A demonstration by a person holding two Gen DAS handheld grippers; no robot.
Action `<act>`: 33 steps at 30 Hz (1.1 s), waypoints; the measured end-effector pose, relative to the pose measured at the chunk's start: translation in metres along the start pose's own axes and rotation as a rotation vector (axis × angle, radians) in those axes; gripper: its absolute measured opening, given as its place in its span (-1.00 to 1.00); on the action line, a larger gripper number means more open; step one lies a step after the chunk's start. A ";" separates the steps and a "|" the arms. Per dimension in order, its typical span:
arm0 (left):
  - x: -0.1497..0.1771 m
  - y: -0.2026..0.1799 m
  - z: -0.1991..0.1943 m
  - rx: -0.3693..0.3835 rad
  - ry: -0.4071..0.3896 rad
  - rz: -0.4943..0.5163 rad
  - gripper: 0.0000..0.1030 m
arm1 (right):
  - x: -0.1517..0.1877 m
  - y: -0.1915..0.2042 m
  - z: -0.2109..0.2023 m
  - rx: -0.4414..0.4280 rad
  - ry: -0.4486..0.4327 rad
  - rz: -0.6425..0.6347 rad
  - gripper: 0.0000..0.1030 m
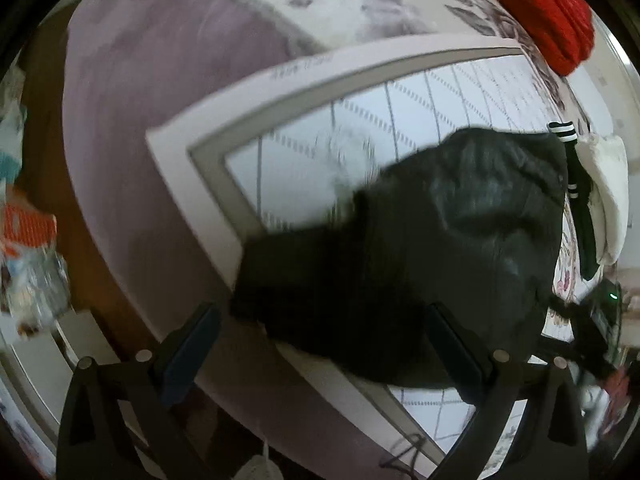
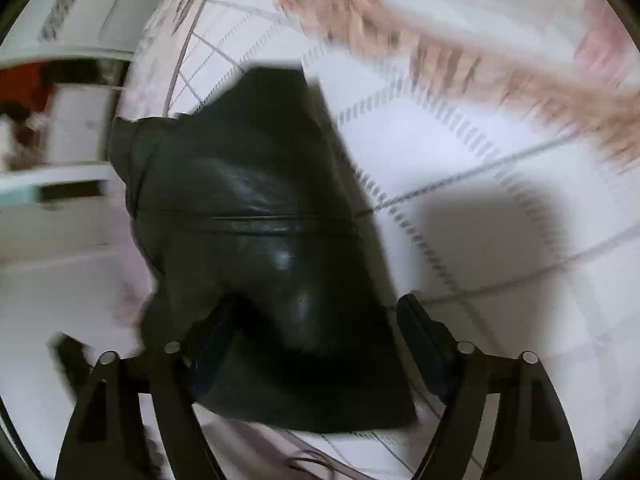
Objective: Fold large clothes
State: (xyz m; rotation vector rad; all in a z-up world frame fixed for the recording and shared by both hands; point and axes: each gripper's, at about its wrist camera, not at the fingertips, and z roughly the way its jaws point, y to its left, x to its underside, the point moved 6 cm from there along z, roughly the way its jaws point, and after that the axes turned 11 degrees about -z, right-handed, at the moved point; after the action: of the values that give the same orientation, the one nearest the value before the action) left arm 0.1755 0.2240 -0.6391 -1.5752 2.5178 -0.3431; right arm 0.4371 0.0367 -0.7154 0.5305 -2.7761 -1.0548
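Observation:
A black, slightly shiny garment (image 1: pixel 440 240) lies crumpled on a white gridded mat (image 1: pixel 360 132) spread over the bed. My left gripper (image 1: pixel 324 328) hovers over the garment's near edge, open, with the fabric lying below and between its wide-set fingers. In the right wrist view the same garment (image 2: pixel 260 200) shows a seam across its middle and a folded straight edge. My right gripper (image 2: pixel 316 320) is open with its fingers astride the garment's near end; the pads do not visibly press on it. The picture is blurred by motion.
The bed carries a mauve cover (image 1: pixel 140 100) with a floral part at the back. A red cloth (image 1: pixel 540 12) lies at the far right, with a white cloth (image 1: pixel 608 184) and a black striped sock (image 1: pixel 580 200) beside the garment. A blurred beige fringed cloth (image 2: pixel 460 52) crosses the mat (image 2: pixel 480 160).

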 end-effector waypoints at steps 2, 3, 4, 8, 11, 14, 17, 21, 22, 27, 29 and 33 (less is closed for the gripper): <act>0.014 -0.003 0.003 -0.010 0.013 -0.001 1.00 | -0.007 -0.003 0.014 -0.137 0.010 0.023 0.72; 0.020 -0.006 0.002 -0.017 0.012 0.004 1.00 | -0.010 0.000 0.016 -0.138 0.012 0.006 0.69; 0.025 -0.009 0.002 -0.026 0.009 0.012 1.00 | -0.011 0.004 0.015 -0.127 0.006 -0.012 0.50; 0.040 -0.022 -0.002 -0.052 -0.003 0.044 1.00 | 0.016 0.001 -0.005 -0.143 -0.090 0.170 0.06; 0.043 -0.035 -0.002 -0.077 -0.006 0.068 1.00 | 0.074 -0.002 -0.017 -0.110 -0.117 0.313 0.15; 0.039 -0.049 -0.002 -0.096 -0.028 0.093 1.00 | 0.129 -0.009 -0.017 -0.008 0.010 0.395 0.30; 0.031 -0.056 0.004 -0.114 -0.054 0.114 1.00 | 0.130 0.001 -0.045 0.072 0.001 0.331 0.30; 0.019 -0.052 0.037 -0.139 -0.040 0.136 1.00 | 0.075 0.037 -0.094 0.180 -0.162 0.114 0.29; 0.016 -0.051 0.043 -0.122 -0.037 0.130 1.00 | 0.061 0.044 -0.095 0.181 -0.177 0.061 0.29; -0.001 -0.050 0.058 -0.021 0.004 0.095 1.00 | 0.012 0.026 -0.049 0.313 -0.111 0.007 0.19; -0.006 -0.051 0.061 0.015 0.006 0.106 1.00 | 0.006 0.012 -0.042 0.283 -0.106 0.067 0.19; -0.011 -0.051 0.068 0.099 0.006 0.117 1.00 | 0.004 0.013 -0.043 0.249 -0.093 0.060 0.20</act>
State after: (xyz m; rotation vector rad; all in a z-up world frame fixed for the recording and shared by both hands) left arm 0.2411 0.2052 -0.6908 -1.3861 2.5414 -0.4505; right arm 0.4399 0.0175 -0.6750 0.4319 -3.0050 -0.7448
